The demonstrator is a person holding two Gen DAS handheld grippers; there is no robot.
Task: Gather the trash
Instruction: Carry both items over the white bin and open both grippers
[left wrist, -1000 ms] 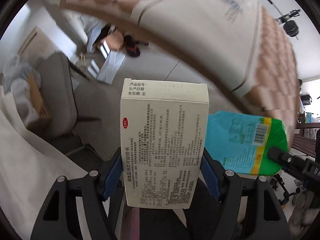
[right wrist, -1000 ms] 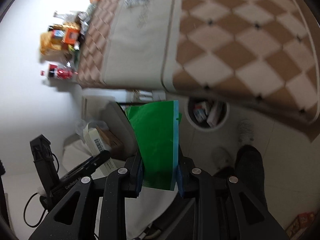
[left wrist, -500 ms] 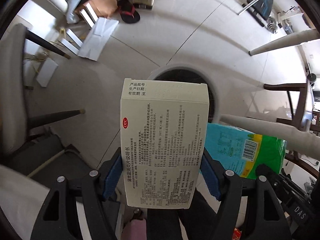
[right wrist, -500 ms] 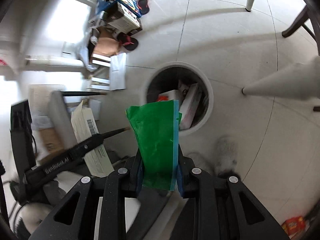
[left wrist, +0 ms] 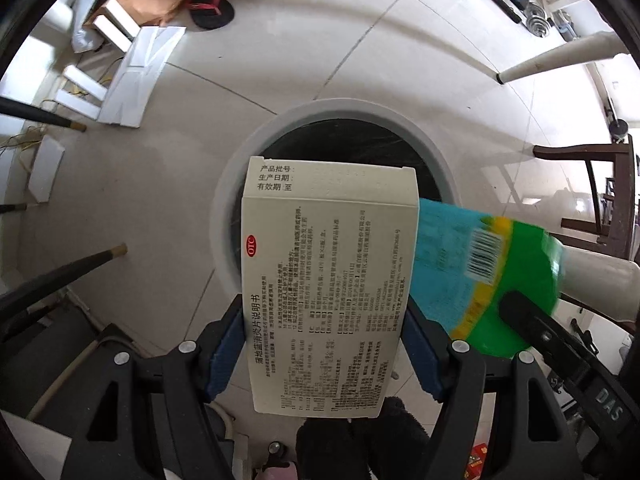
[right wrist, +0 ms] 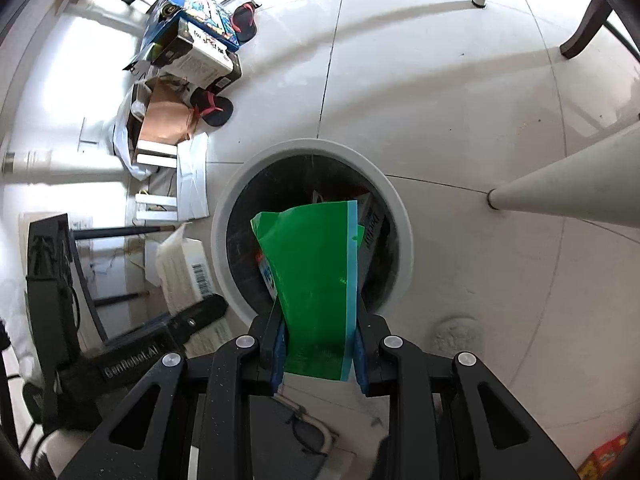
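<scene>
Left wrist view: left gripper point(left wrist: 326, 344) is pinching a white box point(left wrist: 328, 280) by its long sides, blue pads flat against it, printed face toward the camera. The box's far end reaches over the near rim of the bin point(left wrist: 224, 208), which stands on the tile floor. The dark opening shows past the box top. A green-and-blue bag point(left wrist: 480, 272) comes in from the right, blurred, with the other tool's finger across its lower corner.

My read: the box is only partly over the opening. Push it further forward so its whole length sits above the hole before spreading the fingers, otherwise it can tip off the near rim onto the floor.

Right wrist view: right gripper point(right wrist: 318, 346) is pressed onto the lower part of the bag point(right wrist: 312, 272). The bag's upper end stands over the bin point(right wrist: 400, 216) opening, near side. Trash already lies inside, at least one printed carton to the right of the bag. The box point(right wrist: 184, 272) and the left gripper point(right wrist: 196, 320) sit just left of the rim.

Suggest: drop one item at a time. The bag is light and floppy, so lower it into the mouth, then let go. Keep the two tools apart to avoid a clash at the rim.
</scene>
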